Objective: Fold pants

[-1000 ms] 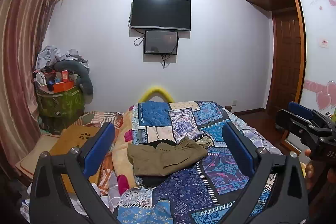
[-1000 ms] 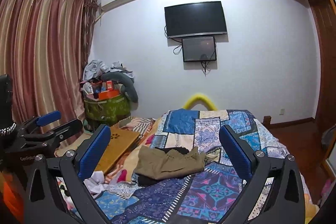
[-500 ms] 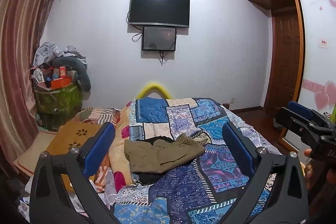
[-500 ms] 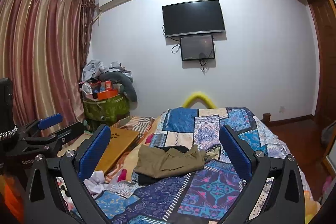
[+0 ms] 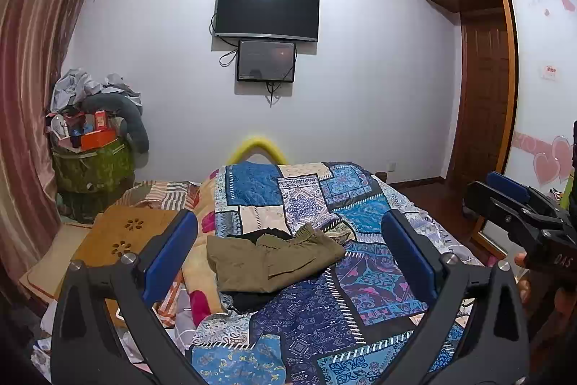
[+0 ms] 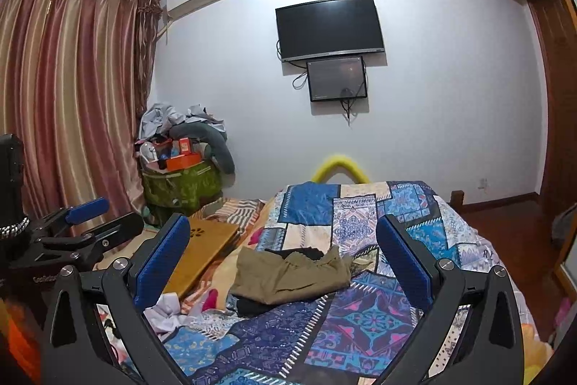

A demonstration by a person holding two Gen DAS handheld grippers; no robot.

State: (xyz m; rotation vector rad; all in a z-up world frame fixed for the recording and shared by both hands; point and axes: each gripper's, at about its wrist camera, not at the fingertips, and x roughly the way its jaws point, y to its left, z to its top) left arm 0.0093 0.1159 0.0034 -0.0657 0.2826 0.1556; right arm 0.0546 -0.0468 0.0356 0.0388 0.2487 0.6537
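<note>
Patchwork quilt (image 5: pixel 360 276), olive pants (image 5: pixel 267 262) crumpled — both grippers gaping, empty

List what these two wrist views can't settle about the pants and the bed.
- Pants: crumpled, so leg ends can't be traced in either view.
- Black garment: mostly hidden under the pants.
- Quilt: near edge cut off by the left claw frame.
- Smaller wall screen: content too small to read.

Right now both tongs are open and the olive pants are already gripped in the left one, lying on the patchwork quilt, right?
Not gripped. In the left wrist view the left tongs hang open, apart from the olive pants, which lie loose on the patchwork quilt. The right tongs are open too.
</note>
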